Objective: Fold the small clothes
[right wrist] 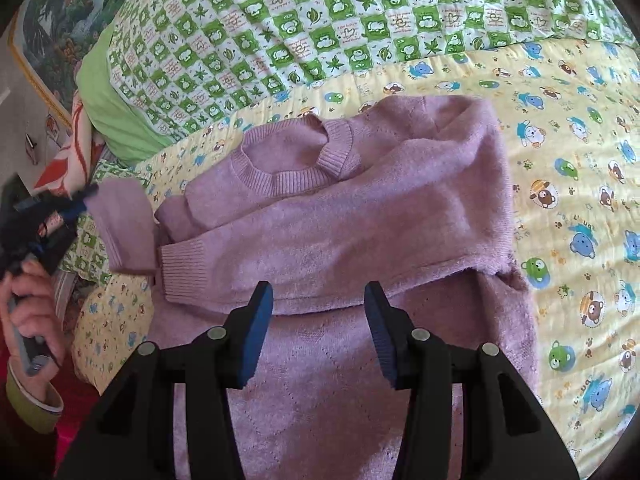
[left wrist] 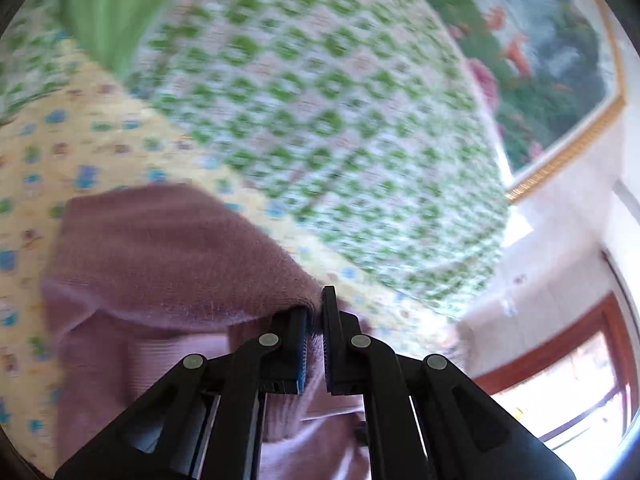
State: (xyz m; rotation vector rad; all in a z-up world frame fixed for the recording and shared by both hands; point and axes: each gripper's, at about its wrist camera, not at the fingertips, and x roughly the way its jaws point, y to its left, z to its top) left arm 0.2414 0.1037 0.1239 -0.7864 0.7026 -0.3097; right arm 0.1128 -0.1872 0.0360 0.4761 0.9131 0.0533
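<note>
A small mauve knit sweater (right wrist: 340, 216) lies on a yellow cartoon-print sheet (right wrist: 568, 168), front up, with its right sleeve folded across the chest. My right gripper (right wrist: 319, 300) is open and empty, just above the sweater's body near the folded sleeve's lower edge. My left gripper (left wrist: 316, 312) is shut on the sweater's left sleeve (left wrist: 168, 256) and holds it lifted. In the right wrist view the left gripper (right wrist: 82, 200) is at the far left, with the lifted sleeve (right wrist: 120, 232) hanging from it.
A green-and-white checked quilt (right wrist: 340, 20) lies bunched behind the sweater, with a green pillow (right wrist: 108, 108) at its left. A framed landscape picture (left wrist: 560, 60) leans at the wall. A window (left wrist: 580, 380) shows low on the right in the left wrist view.
</note>
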